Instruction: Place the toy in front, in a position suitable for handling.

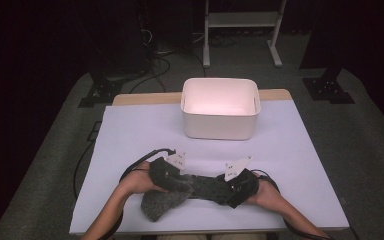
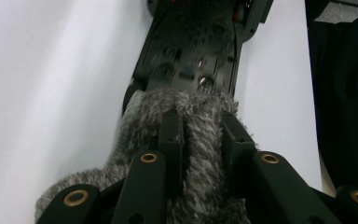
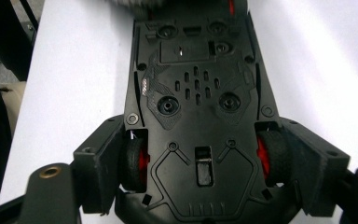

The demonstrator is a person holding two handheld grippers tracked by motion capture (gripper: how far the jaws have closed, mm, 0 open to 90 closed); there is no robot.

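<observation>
Gripping a black toy car across its body, the right gripper has its jaws spread wide, the pads pressed against the wheels on either side; the right gripper view looks at the car's underside, turned up toward the camera. The left gripper has its jaws nearly together, pinching a fold of grey fuzzy cloth between them. That cloth spills onto the white table below the left gripper and seems to wrap the car's far end, though the dark shapes blur together in the high view. Both grippers and the car sit near the table's front edge, well apart from the white bin, which stands toward the back edge.
</observation>
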